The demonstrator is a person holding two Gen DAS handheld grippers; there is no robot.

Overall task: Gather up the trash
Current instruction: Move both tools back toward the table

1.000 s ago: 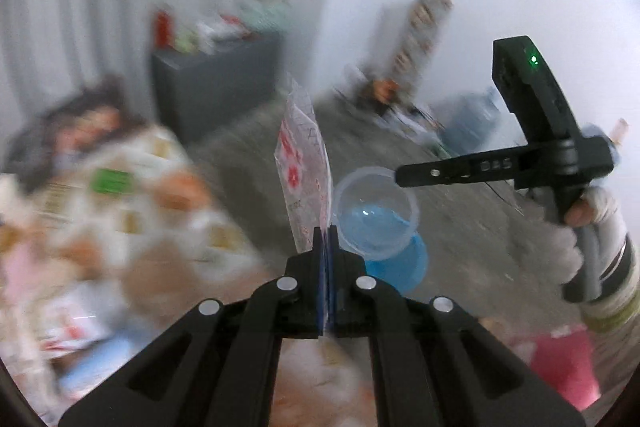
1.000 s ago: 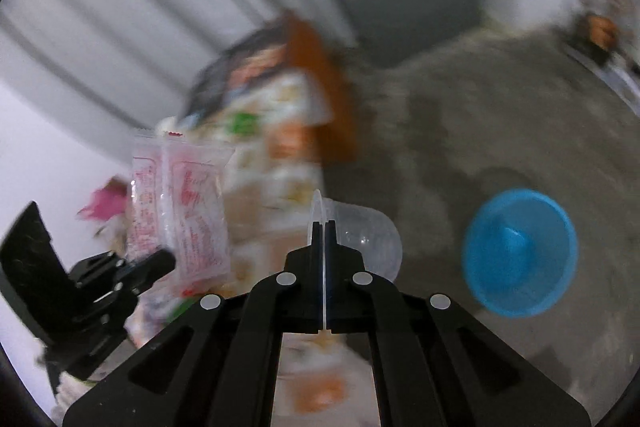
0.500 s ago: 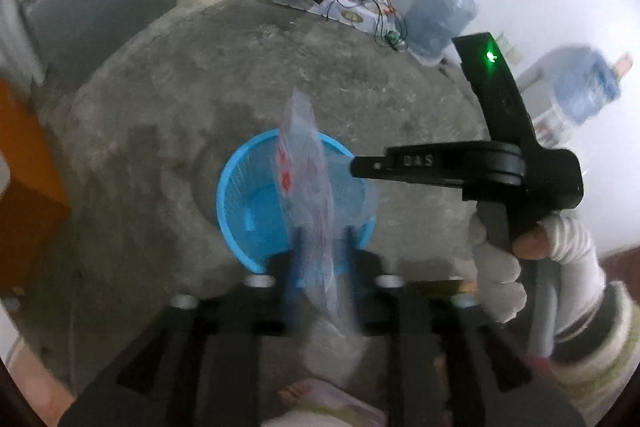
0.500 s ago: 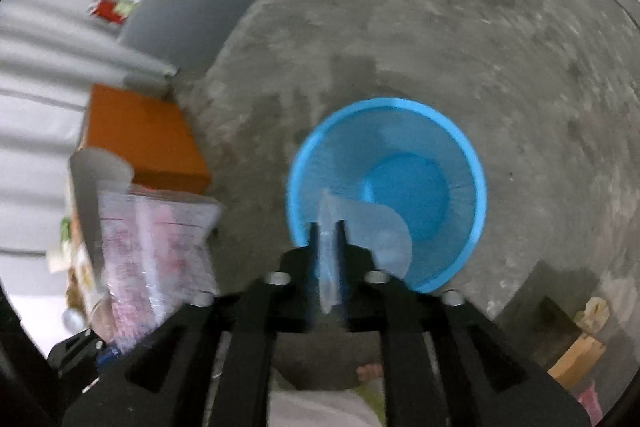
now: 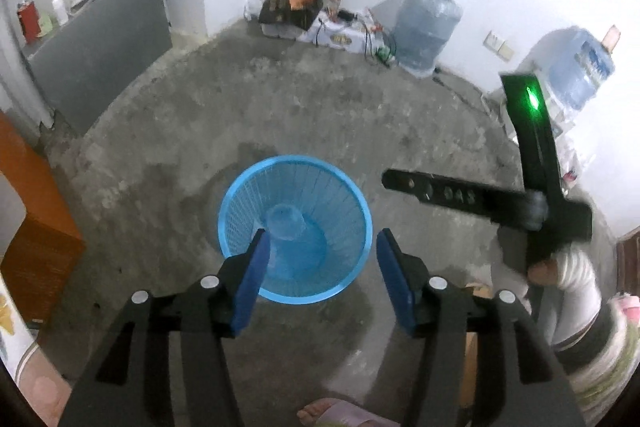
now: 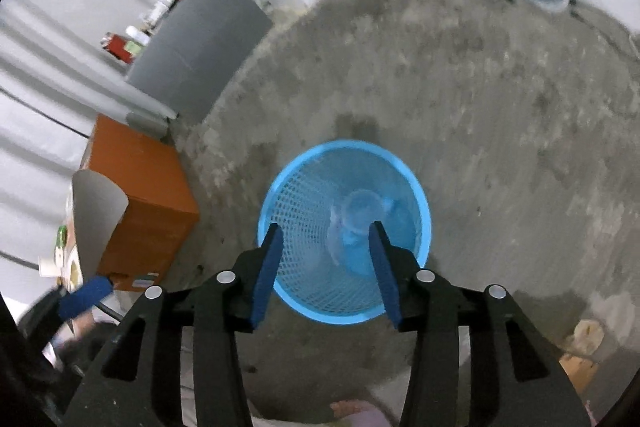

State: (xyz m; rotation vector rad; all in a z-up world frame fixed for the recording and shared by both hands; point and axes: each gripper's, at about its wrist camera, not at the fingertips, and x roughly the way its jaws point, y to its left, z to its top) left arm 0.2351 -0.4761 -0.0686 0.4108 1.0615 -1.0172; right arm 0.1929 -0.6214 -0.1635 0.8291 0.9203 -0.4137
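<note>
In the left wrist view, an orange cabinet (image 5: 36,227) is standing at the left edge, and the left claw (image 5: 320,279) is hanging over the blue mesh wastebasket (image 5: 240,203) on the concrete floor (image 5: 280,99). Its jaws have just been opening and are standing apart with nothing between the blue pads (image 5: 250,291). A clear plastic cup (image 5: 286,225) is lying inside the basket near its bottom. Farther right, this view alone is showing the right claw from the side, held in a gloved hand (image 5: 572,267) with a green light glowing on its body, and two water jugs (image 5: 426,27) standing along the far wall.

In the right wrist view, a grey cabinet (image 6: 200,39) is showing at the upper left, with a blurred blue pad of the left claw at the lower left edge. The right claw (image 6: 326,267) is also pointing down over the wastebasket, its jaws just opened and apart, gripping nothing. Here a crumpled clear wrapper (image 6: 336,243) is lying beside the cup in the basket; the left view is not showing it clearly.
</note>
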